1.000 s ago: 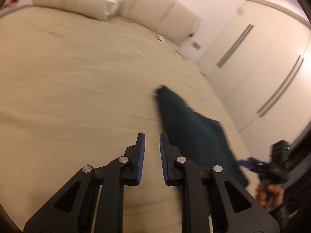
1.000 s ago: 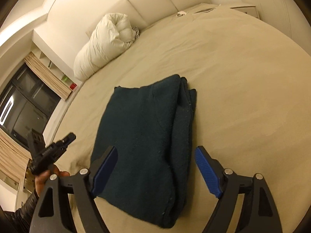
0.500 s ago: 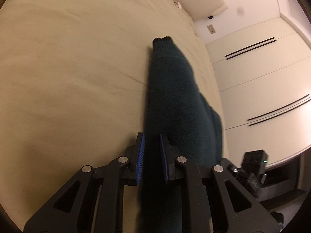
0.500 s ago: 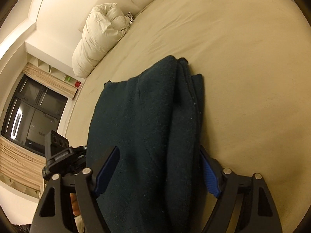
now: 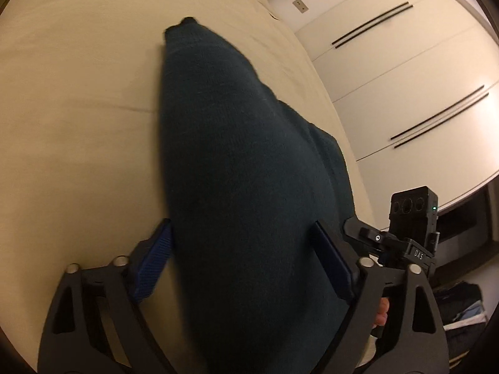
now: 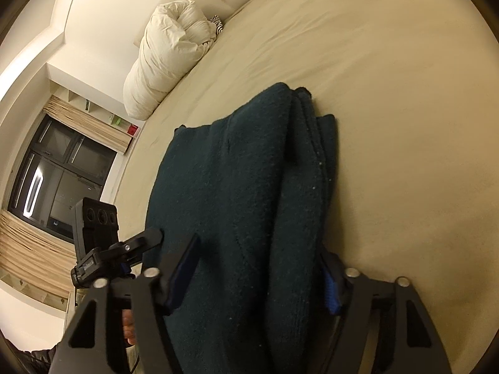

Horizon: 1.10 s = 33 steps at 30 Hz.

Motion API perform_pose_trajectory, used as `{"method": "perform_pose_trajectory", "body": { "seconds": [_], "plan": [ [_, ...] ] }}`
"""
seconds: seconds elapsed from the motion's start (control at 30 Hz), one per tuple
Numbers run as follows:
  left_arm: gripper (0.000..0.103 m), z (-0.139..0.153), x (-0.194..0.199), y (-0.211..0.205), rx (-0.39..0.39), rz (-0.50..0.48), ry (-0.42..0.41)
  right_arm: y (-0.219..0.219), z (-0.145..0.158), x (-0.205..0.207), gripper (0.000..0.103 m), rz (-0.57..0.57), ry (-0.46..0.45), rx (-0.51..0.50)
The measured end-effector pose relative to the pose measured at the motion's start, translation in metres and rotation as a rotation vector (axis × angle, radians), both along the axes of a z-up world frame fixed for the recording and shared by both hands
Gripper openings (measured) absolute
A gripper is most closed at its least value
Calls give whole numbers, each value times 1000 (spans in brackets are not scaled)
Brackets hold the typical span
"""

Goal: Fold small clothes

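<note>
A dark teal, fuzzy knitted garment (image 6: 237, 193), already folded into a thick oblong stack, lies flat on the beige sheet of the bed (image 6: 405, 109), its near end reaching in between both tools. The layered edges sit along its right side in the right wrist view, which suggests that several folds are done and that the near end is being gathered for a further fold or a lift.

The left claw (image 5: 246, 261) has just been opening: its blue pads (image 5: 152, 265) stand wide apart at either side of the garment's near end, and I judge they straddle it without pressing. The right claw (image 6: 259, 275) has just been closing around the same near end; its pads lie against the bundle's 2 flanks, though a firm clamp cannot be confirmed. Working from 1 end with both tools would keep the stack square when it is moved.

Counted: 1 garment, 2 claws, 1 white crumpled duvet roll (image 6: 168, 62) at the headboard, 2 pale wardrobe doors with dark bar handles (image 5: 405, 62), 1 dark window (image 6: 56, 184).
</note>
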<state>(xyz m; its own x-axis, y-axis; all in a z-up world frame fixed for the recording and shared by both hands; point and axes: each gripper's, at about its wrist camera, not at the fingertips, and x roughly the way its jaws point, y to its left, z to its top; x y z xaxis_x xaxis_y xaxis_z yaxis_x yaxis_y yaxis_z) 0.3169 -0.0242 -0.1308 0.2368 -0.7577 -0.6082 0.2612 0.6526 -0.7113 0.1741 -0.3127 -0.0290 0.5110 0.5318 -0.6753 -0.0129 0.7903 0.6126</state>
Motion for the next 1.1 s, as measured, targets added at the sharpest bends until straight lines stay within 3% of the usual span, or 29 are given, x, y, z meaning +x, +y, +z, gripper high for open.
{"method": "perform_pose_trajectory", "body": {
  "seconds": [0.07,0.17,0.27,0.33,0.43,0.57,0.7,0.87,1.03,1.1],
  "plan": [
    [67,-1,8,-7,27,-12,11,0,-2,3,46,-6,16,-15],
    [50,4,6,-1,23,-29,18,5,0,5,36,6,10,-45],
    [42,17,-3,2,46,-32,-4,19,14,2,29,18,-15,-122],
    [39,24,-4,5,45,-27,-14,32,29,-3,28,27,-45,-176],
    [38,64,-30,21,62,-39,-88,53,61,-17,27,46,-103,-204],
    [38,108,-71,66,42,-50,-131,78,103,-58,27,64,-179,-151],
    [39,125,-122,120,36,-46,-136,119,120,-109,27,123,-203,-113],
    [39,111,-178,176,85,-23,-133,166,90,-149,27,168,-147,-74],
    [41,58,-215,215,147,20,-69,198,33,-166,27,184,-59,-64],
    [50,23,-220,223,165,38,-30,198,3,-169,34,150,-26,-109]
  ]
}}
